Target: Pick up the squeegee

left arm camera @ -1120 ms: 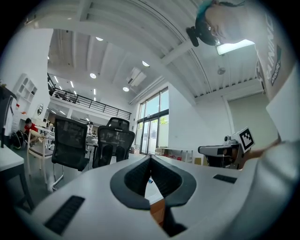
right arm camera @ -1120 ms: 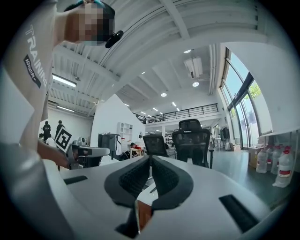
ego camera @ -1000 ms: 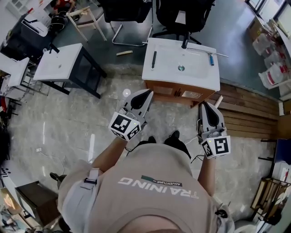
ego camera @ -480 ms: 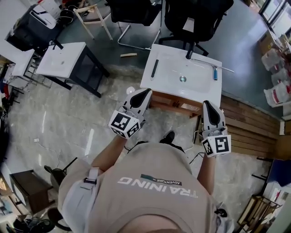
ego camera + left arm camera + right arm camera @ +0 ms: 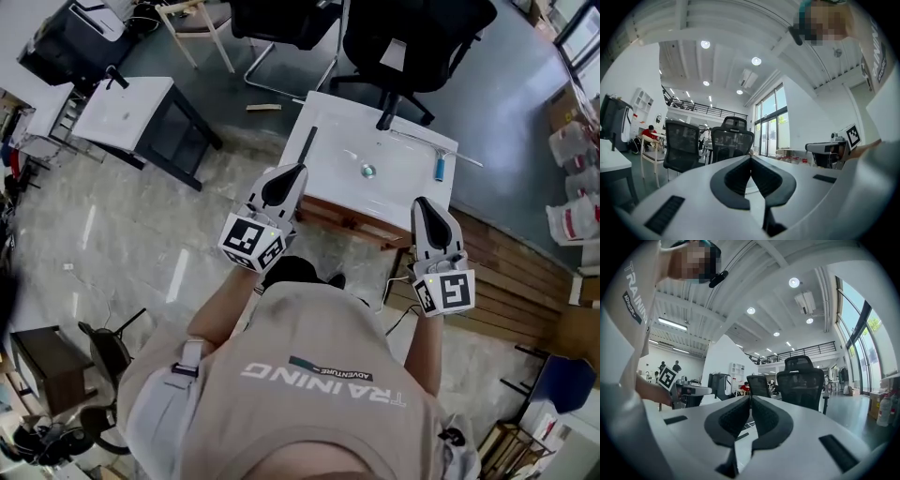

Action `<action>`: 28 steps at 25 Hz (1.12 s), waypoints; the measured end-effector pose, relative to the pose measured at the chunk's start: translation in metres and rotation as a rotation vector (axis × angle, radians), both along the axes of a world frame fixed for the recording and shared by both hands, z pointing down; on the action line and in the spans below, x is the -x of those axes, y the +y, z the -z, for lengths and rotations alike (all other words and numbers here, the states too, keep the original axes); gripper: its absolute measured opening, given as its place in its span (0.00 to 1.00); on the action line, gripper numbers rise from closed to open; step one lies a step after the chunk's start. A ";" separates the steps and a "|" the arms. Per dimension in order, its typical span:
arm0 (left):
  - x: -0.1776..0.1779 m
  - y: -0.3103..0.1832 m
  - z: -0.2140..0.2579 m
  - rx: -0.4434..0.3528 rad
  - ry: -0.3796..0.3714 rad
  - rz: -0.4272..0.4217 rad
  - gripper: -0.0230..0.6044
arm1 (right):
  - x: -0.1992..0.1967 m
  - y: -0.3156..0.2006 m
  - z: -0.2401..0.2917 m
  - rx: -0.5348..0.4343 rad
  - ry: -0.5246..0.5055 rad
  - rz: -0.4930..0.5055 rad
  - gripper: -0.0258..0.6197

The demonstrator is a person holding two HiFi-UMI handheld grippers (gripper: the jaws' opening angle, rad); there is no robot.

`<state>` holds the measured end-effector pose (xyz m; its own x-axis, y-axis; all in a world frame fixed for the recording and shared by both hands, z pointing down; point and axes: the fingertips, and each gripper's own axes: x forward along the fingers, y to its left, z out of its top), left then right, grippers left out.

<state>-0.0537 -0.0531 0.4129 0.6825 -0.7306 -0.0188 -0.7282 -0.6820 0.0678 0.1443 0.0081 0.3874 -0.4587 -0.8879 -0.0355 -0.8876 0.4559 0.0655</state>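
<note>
The squeegee [image 5: 438, 159], a thin long blade with a short blue handle, lies at the far right of a white sink counter [image 5: 398, 178]. A black bar-shaped tool [image 5: 307, 145] lies along the counter's left edge. My left gripper [image 5: 299, 170] is shut and empty, its tip at the counter's near left corner, close to the black tool. My right gripper [image 5: 421, 201] is shut and empty at the near right edge, a short way in front of the squeegee. Both gripper views show the left gripper [image 5: 751, 158] and the right gripper [image 5: 750, 397] with pads together, pointing level over the counter.
A black faucet [image 5: 384, 117] and a drain [image 5: 367, 171] sit in the counter, which rests on a wooden cabinet [image 5: 352, 223]. Two black office chairs [image 5: 412, 37] stand behind it. A second white sink table [image 5: 122, 112] is at the left, wooden planks [image 5: 511, 253] at the right.
The person has walked up to the sink counter. Both grippers have come forward from the floor in front of the cabinet to the counter's near edge, still shut.
</note>
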 end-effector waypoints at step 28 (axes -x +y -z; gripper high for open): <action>0.003 -0.213 -0.045 0.078 -0.058 -0.017 0.05 | -0.008 -0.194 -0.003 0.022 -0.011 -0.122 0.10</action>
<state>-0.0566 -0.2663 0.4583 0.6928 -0.7169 0.0778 -0.7211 -0.6883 0.0793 0.1522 -0.1861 0.3908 -0.3467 -0.9378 -0.0197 -0.9373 0.3456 0.0462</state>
